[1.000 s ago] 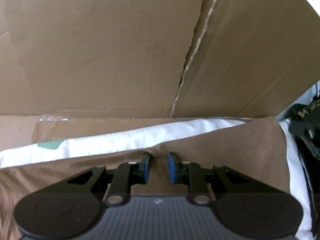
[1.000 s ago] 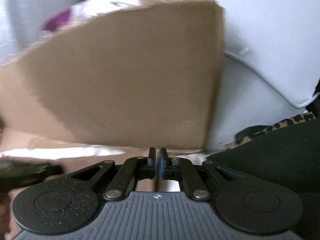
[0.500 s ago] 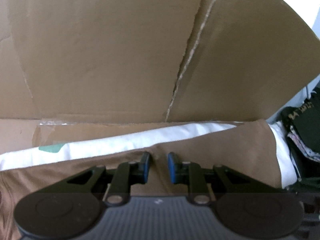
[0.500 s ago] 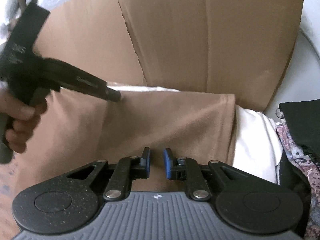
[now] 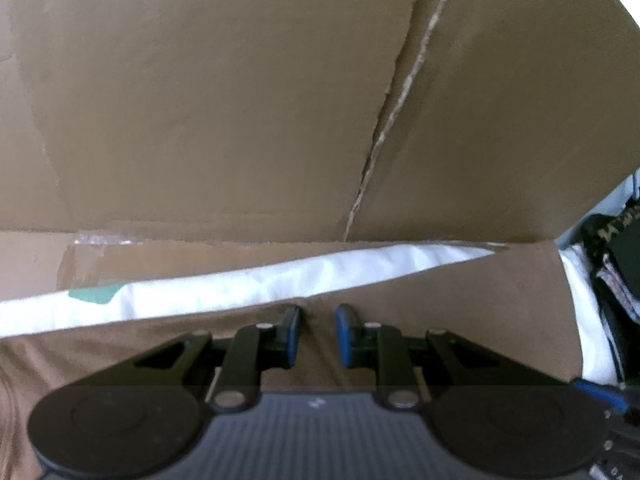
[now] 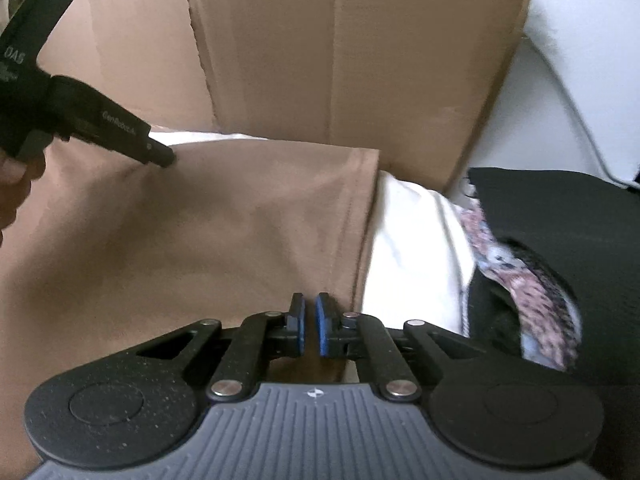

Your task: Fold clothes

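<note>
Cloth: a brown garment (image 6: pixel 208 240) lies spread over a white cloth (image 6: pixel 412 240), in front of upright cardboard (image 6: pixel 340 60); its right edge runs just left of the white strip.
Left tongs (image 5: pixel 316 330): tips rest at the brown garment's far edge, where the fabric puckers up between the jaws; they stand narrowly apart, and whether the pads truly bite the fabric I cannot tell.
Right tongs (image 6: pixel 310 330): low over the garment's near right corner, jaws nearly together with a slim gap; they have just been closing, and no fabric shows clearly between them.
Hand (image 6: pixel 16 188): at the left of the right view, gripping the left tool's handle.
Side pile: dark and patterned clothes (image 6: pixel 540 272) sit just right of the white cloth.
Risk, grip: the right jaws may shut above the fabric and lift nothing.
Risk, layers: a deep pinch could catch the white cloth too and drag it along.
Risk, fold: a weak left hold would let the far edge slip, skewing the fold.
</note>
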Tool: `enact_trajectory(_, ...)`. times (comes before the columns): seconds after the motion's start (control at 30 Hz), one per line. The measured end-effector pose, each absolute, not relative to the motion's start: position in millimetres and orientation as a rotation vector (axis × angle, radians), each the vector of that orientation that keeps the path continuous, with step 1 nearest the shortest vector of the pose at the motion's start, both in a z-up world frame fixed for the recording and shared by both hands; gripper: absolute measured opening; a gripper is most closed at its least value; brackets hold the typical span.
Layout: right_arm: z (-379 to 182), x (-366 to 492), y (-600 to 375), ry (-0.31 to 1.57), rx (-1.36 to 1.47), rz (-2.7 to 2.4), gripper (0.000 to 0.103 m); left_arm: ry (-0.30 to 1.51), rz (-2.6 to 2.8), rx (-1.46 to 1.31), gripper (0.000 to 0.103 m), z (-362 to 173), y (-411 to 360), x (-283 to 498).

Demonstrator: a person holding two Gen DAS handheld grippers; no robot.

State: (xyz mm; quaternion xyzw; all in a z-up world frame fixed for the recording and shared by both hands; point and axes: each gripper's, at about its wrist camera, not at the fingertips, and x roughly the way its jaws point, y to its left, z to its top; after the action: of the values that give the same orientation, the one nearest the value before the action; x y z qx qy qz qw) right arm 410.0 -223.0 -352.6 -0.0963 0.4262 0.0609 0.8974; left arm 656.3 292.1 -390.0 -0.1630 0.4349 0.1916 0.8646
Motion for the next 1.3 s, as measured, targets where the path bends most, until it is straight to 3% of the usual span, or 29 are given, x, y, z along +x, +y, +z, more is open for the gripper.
enact_trajectory(0.5,-330,393,-232,0.879,-0.16,0.051,0.011,0.844,0.386,-0.398,0.021,-334,331,618)
enact_trajectory(0.6,-321,387,-233,0.863,-0.116,0.06,0.015,0.83,0.419,-0.403,0.021,-318,346,601)
enact_trajectory(0.67,-316,384,-233,0.854,-0.09,0.068,0.024,0.829,0.45,-0.402,0.021,-308,358,586)
enact_trajectory(0.77,-310,381,-231,0.849,-0.08,0.097,0.034,0.835,0.502,-0.398,0.023,-293,373,556)
enact_trajectory(1.1,-278,370,-218,0.84,-0.067,0.149,0.039,0.873,0.693,-0.405,0.035,-236,401,423)
enact_trajectory(1.3,-246,360,-212,0.824,-0.058,0.173,0.044,0.891,0.806,-0.442,0.036,-199,416,335)
